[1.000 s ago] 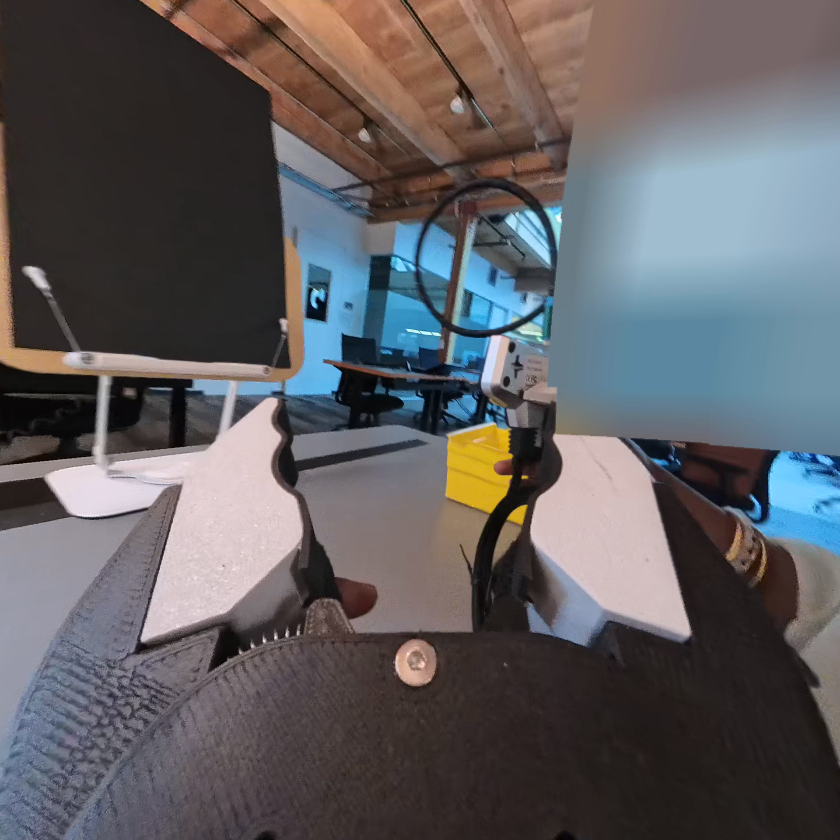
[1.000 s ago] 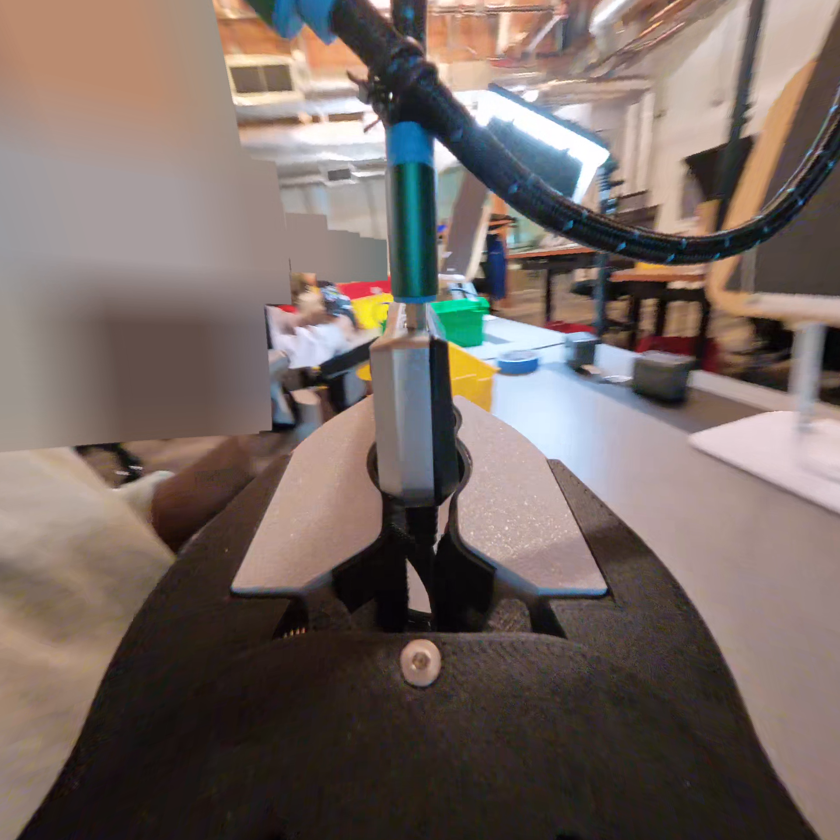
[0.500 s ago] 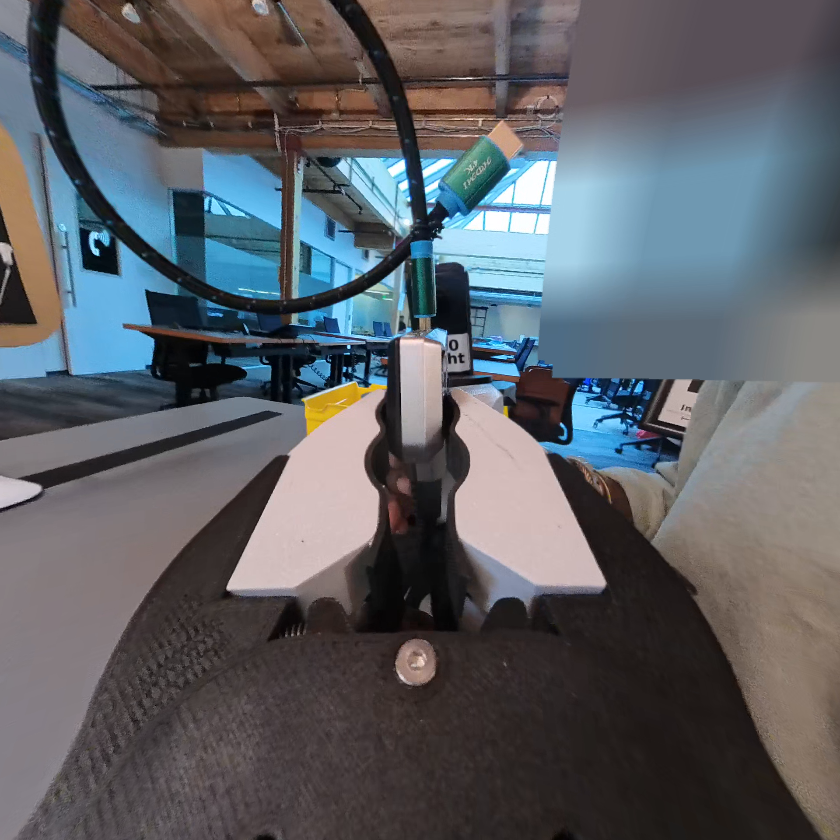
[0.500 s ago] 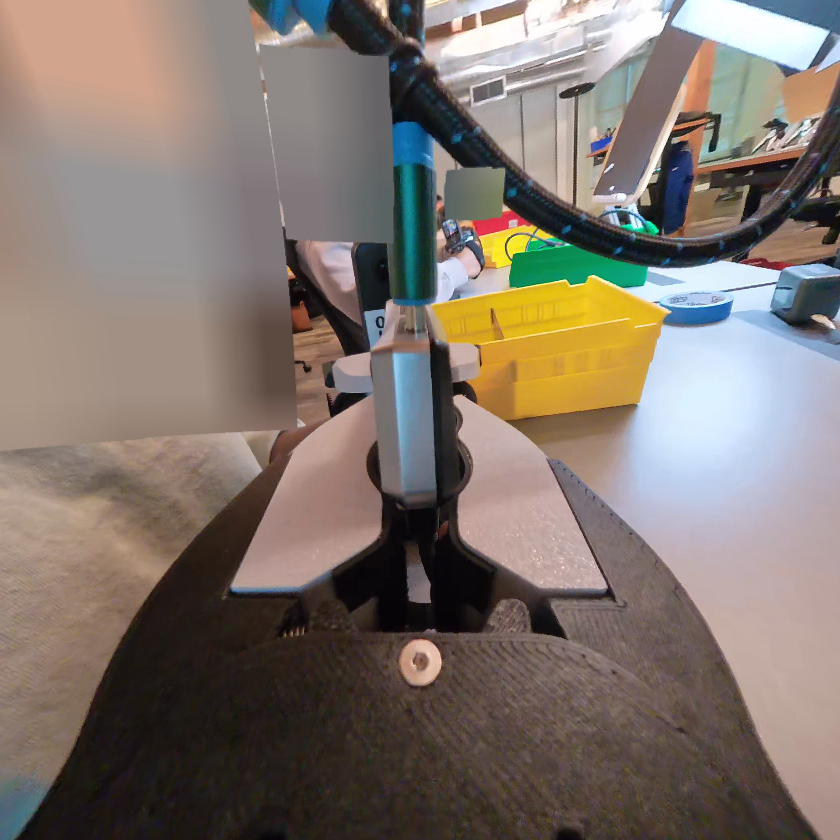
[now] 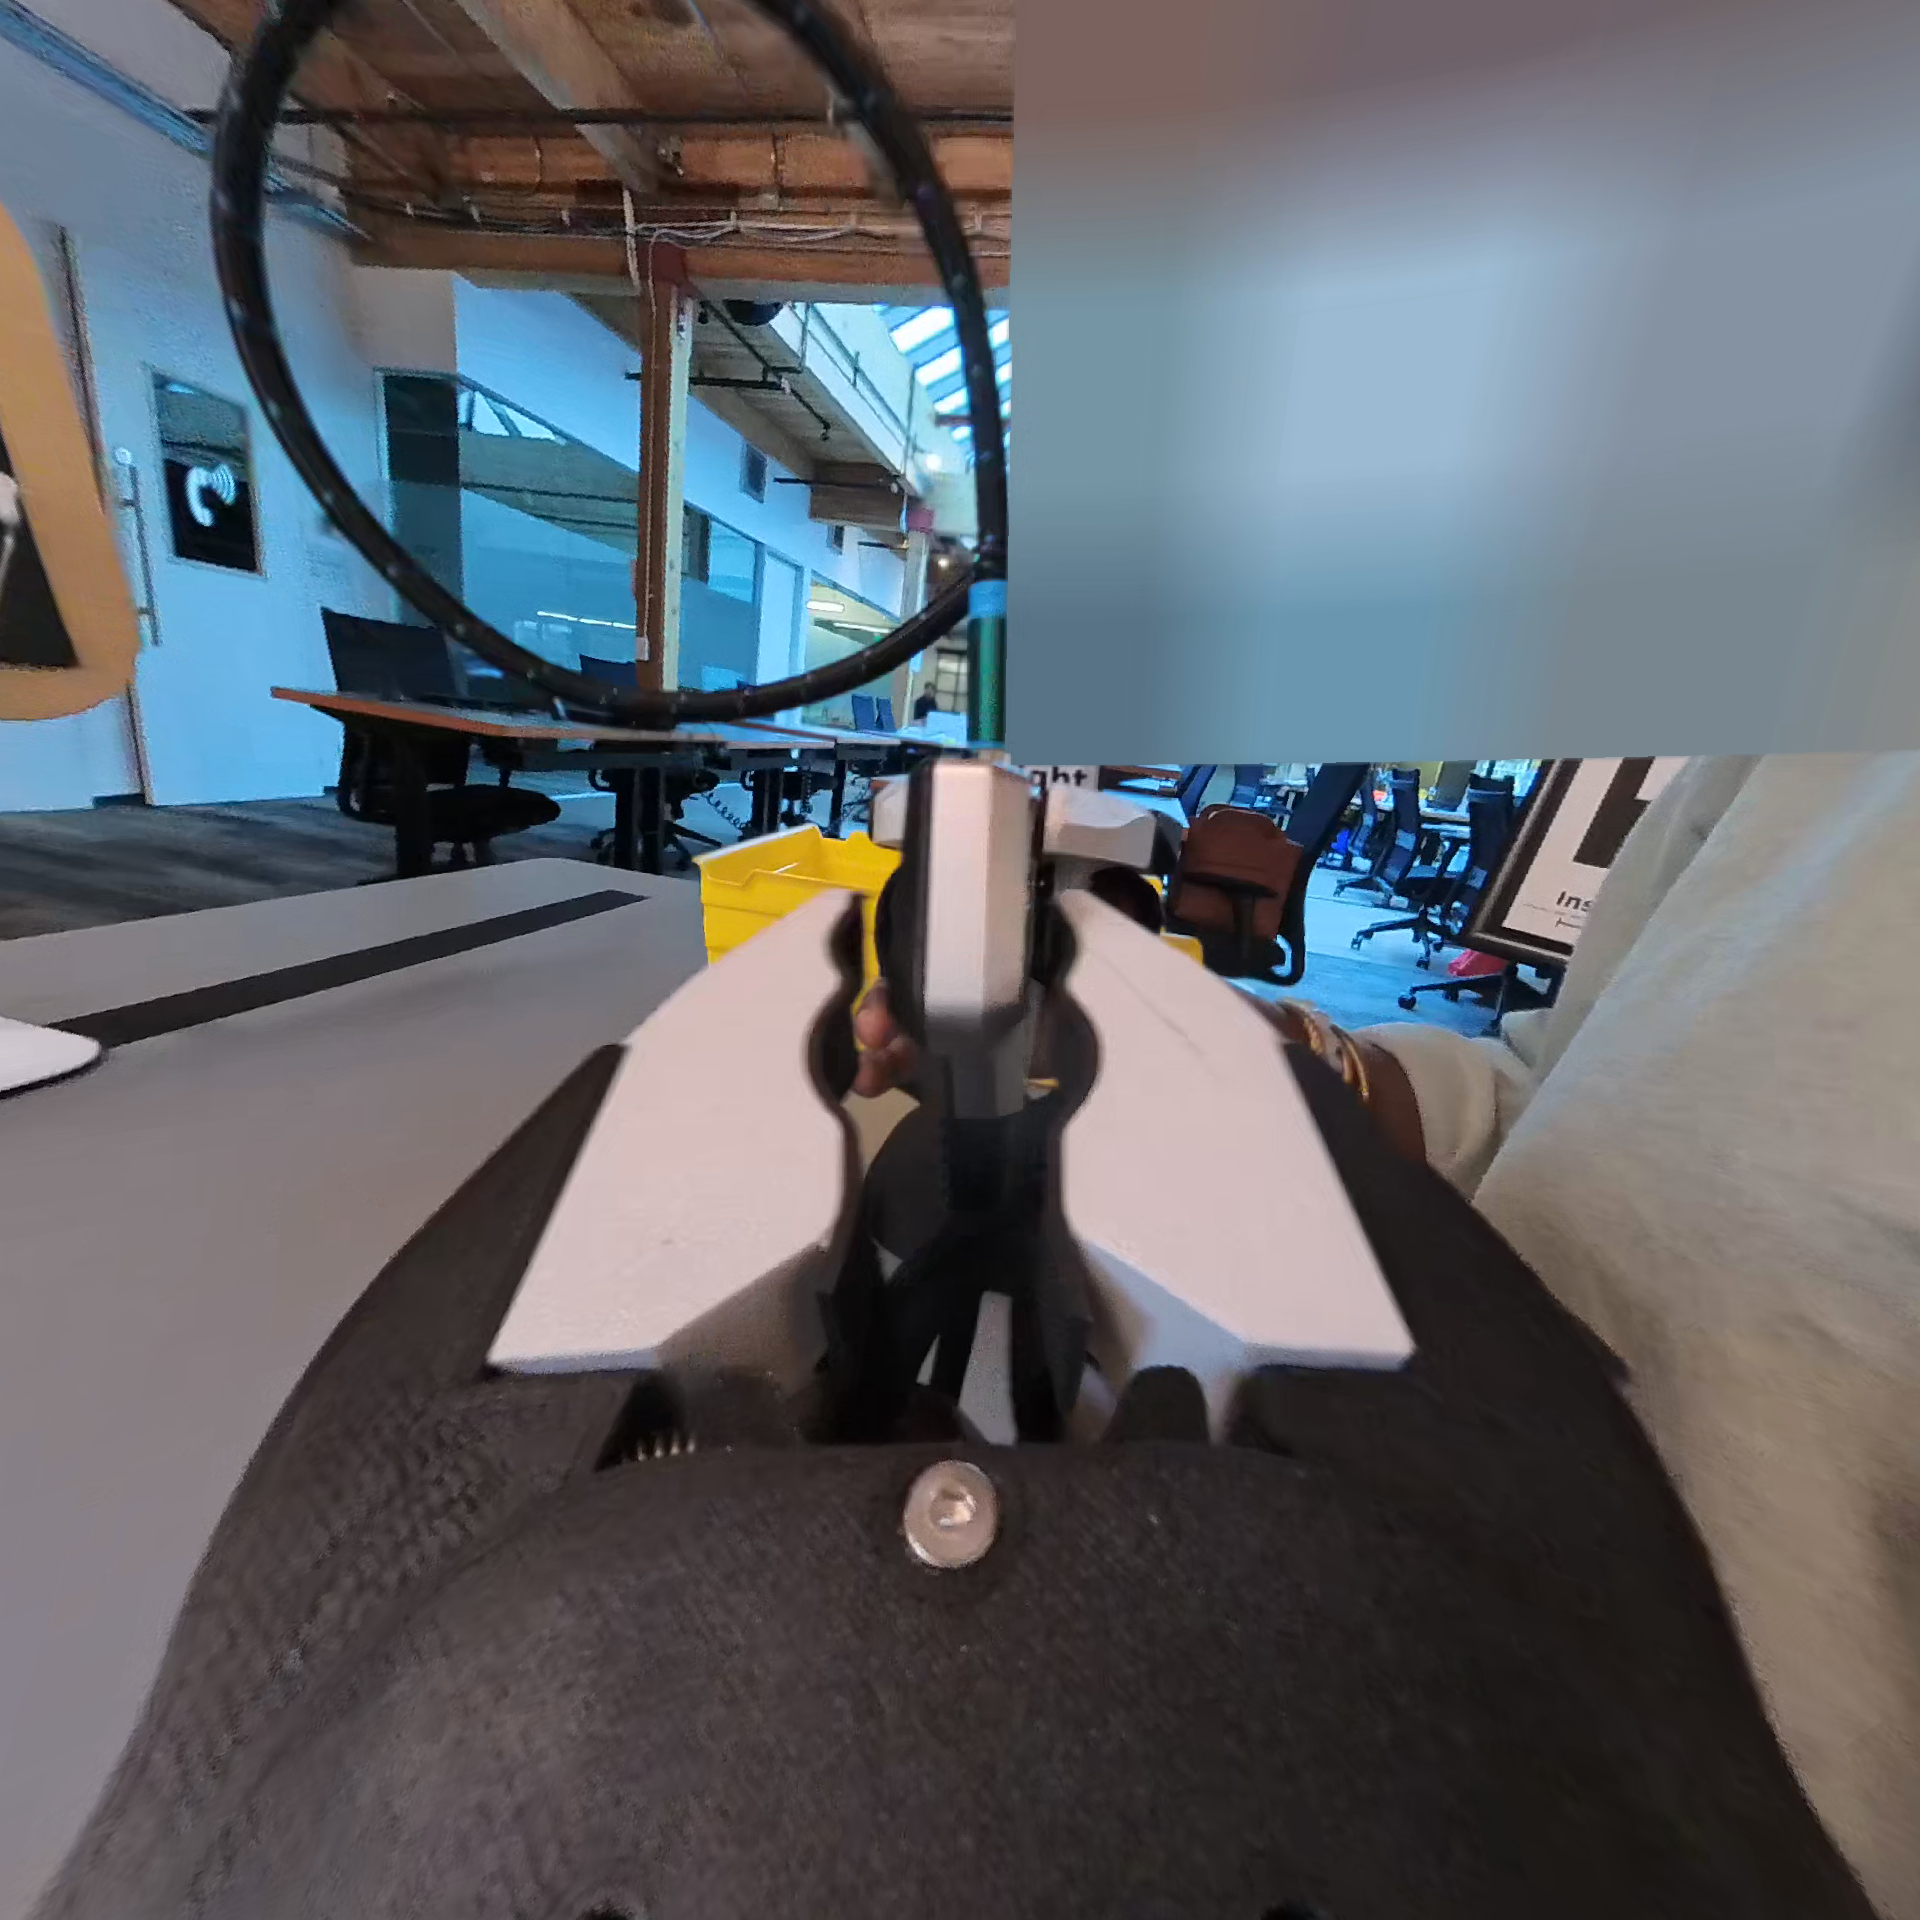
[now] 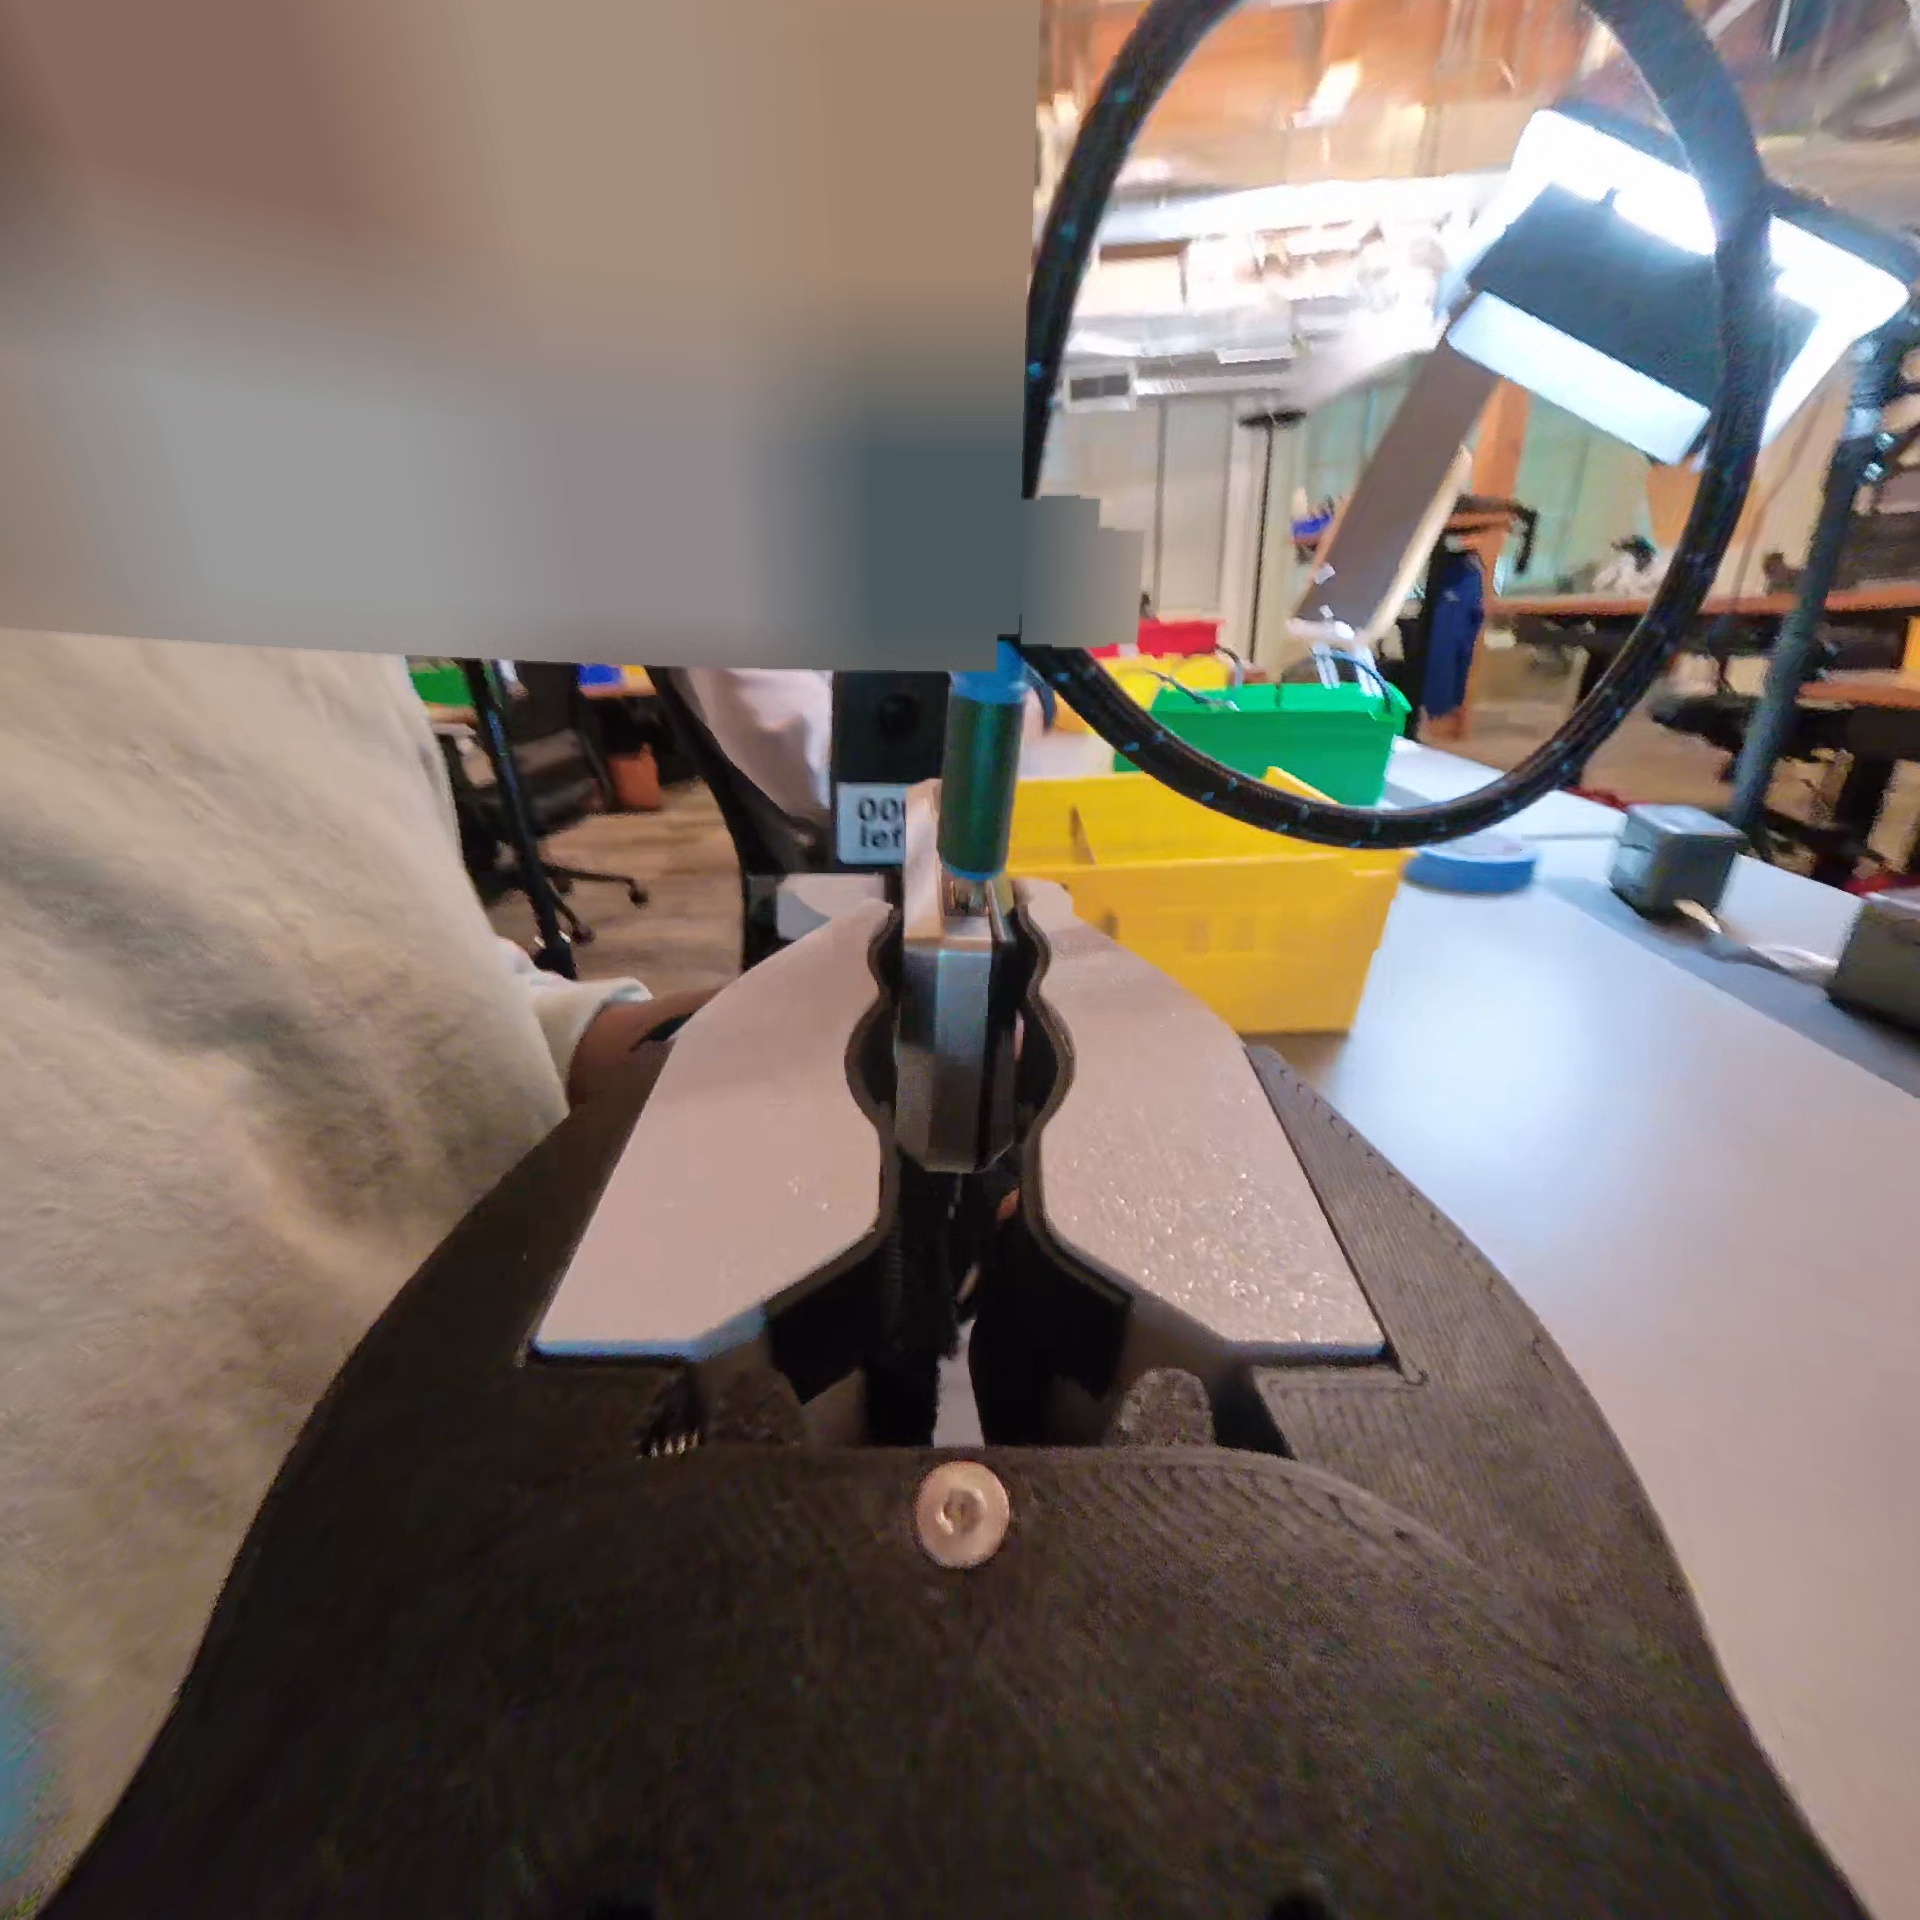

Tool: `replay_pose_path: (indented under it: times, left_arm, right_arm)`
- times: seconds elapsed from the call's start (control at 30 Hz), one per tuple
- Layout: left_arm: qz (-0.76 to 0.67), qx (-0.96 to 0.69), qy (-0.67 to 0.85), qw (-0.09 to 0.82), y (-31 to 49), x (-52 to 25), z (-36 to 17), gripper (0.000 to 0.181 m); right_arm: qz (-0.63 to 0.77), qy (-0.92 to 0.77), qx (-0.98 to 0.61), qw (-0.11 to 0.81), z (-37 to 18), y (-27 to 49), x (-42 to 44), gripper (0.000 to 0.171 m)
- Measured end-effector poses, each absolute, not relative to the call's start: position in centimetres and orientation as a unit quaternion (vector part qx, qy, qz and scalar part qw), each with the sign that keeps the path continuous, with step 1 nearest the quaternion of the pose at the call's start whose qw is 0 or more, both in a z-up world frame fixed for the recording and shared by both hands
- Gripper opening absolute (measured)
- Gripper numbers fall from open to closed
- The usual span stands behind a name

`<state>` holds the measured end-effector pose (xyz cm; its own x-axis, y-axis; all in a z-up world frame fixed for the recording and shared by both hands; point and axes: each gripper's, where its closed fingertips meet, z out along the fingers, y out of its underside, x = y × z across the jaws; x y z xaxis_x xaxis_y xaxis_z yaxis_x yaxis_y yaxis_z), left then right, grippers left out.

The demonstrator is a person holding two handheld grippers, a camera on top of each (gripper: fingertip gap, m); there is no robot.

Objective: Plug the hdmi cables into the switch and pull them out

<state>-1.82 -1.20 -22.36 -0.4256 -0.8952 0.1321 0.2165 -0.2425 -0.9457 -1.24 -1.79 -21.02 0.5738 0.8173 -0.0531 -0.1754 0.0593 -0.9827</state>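
Both grippers, left gripper (image 5: 961,997) and right gripper (image 6: 961,1023), pinching switch (image 6: 951,1039); yellow bin (image 6: 1216,894) contents unclear.

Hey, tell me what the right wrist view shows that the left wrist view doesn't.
Only the right wrist view shows a green bin, a blue tape roll and a bright light panel. Only the left wrist view shows a black stripe on the table. Both show the silver switch clamped between closed fingers, the green plug on top, the looping black cable and a yellow bin.
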Motion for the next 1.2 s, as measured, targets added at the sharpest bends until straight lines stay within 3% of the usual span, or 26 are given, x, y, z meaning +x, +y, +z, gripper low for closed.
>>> replay_pose_path:
  times: [0.07, 0.1, 0.13, 0.17, 0.2, 0.23, 0.33, 0.47, 0.57, 0.77, 0.97, 1.2]
  left_arm:
    - [-0.679, -0.371, 0.497, 0.393, -1.9, -0.9, -23.4, 0.061]
    - [-0.671, -0.372, 0.512, 0.387, -2.4, -0.6, -23.8, 0.065]
    - [-0.672, -0.365, 0.518, 0.384, -2.9, -0.5, -23.8, 0.064]
    - [-0.679, -0.359, 0.510, 0.387, -3.0, -0.5, -23.4, 0.054]
    - [-0.684, -0.360, 0.499, 0.393, -2.7, -0.5, -23.1, 0.032]
    - [-0.680, -0.374, 0.494, 0.391, -2.3, -0.3, -23.2, 0.029]
    - [-0.652, -0.414, 0.508, 0.381, -1.6, 0.1, -24.3, 0.028]
    - [-0.535, -0.449, 0.512, 0.500, 0.8, 0.4, -24.7, 0.027]
    - [-0.451, -0.428, 0.532, 0.576, 0.7, 0.4, -24.0, 0.027]
    - [-0.283, -0.378, 0.585, 0.660, -0.5, 1.7, -24.4, 0.027]
    - [-0.226, -0.318, 0.596, 0.702, -1.5, 2.0, -23.7, 0.025]
    - [-0.158, -0.254, 0.614, 0.730, -2.2, 2.0, -22.8, 0.024]
  right_arm:
    - [0.389, -0.273, -0.560, 0.679, -21.2, -2.1, -1.6, 0.019]
    - [0.396, -0.269, -0.560, 0.677, -21.5, -2.0, -1.9, 0.019]
    - [0.401, -0.264, -0.561, 0.675, -21.8, -1.9, -2.1, 0.019]
    - [0.410, -0.259, -0.559, 0.673, -21.9, -1.8, -2.2, 0.020]
    - [0.418, -0.252, -0.560, 0.670, -22.0, -1.7, -2.2, 0.020]
    - [0.416, -0.244, -0.567, 0.667, -22.1, -1.5, -2.1, 0.020]
    - [0.355, -0.237, -0.616, 0.662, -23.0, -0.4, -1.3, 0.025]
    - [0.225, -0.199, -0.649, 0.699, -22.5, 0.7, 1.2, 0.038]
    - [0.212, -0.135, -0.671, 0.697, -22.3, 1.0, 2.2, 0.047]
    - [0.272, -0.066, -0.620, 0.733, -20.6, 0.2, 2.6, 0.021]
    - [0.204, -0.071, -0.588, 0.780, -21.0, -1.1, 3.1, 0.022]
    - [0.221, -0.092, -0.600, 0.763, -20.8, -1.8, 3.0, 0.023]
